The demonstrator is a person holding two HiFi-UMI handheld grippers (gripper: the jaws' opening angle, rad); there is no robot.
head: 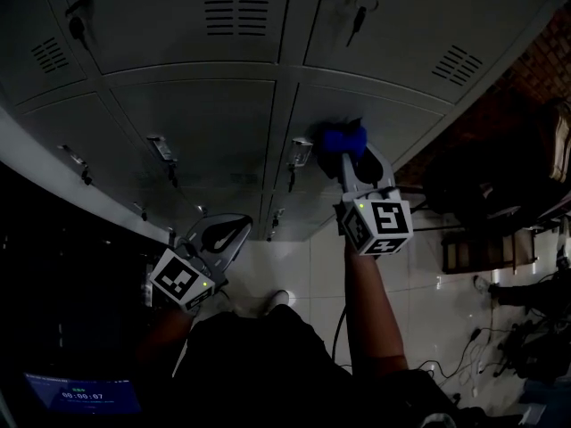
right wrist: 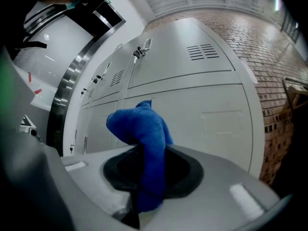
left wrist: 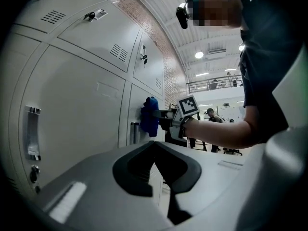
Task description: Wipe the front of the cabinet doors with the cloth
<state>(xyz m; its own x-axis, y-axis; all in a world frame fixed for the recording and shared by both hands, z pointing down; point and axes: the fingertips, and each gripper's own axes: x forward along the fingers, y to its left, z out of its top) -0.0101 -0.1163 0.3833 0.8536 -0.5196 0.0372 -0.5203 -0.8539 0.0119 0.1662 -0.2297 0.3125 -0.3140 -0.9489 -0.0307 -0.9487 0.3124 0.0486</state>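
Note:
A blue cloth is pinched in my right gripper, which holds it against the grey cabinet door beside a latch handle. In the right gripper view the blue cloth bulges up out of the shut jaws, with the cabinet door close behind. My left gripper hangs lower and to the left, jaws shut on nothing, a little away from the doors. The left gripper view shows the blue cloth pressed on the door at the far side.
The lockers form a wall of grey doors with vents, latch handles and keys. A white tiled floor lies below. At the right are a brick wall, furniture and cables.

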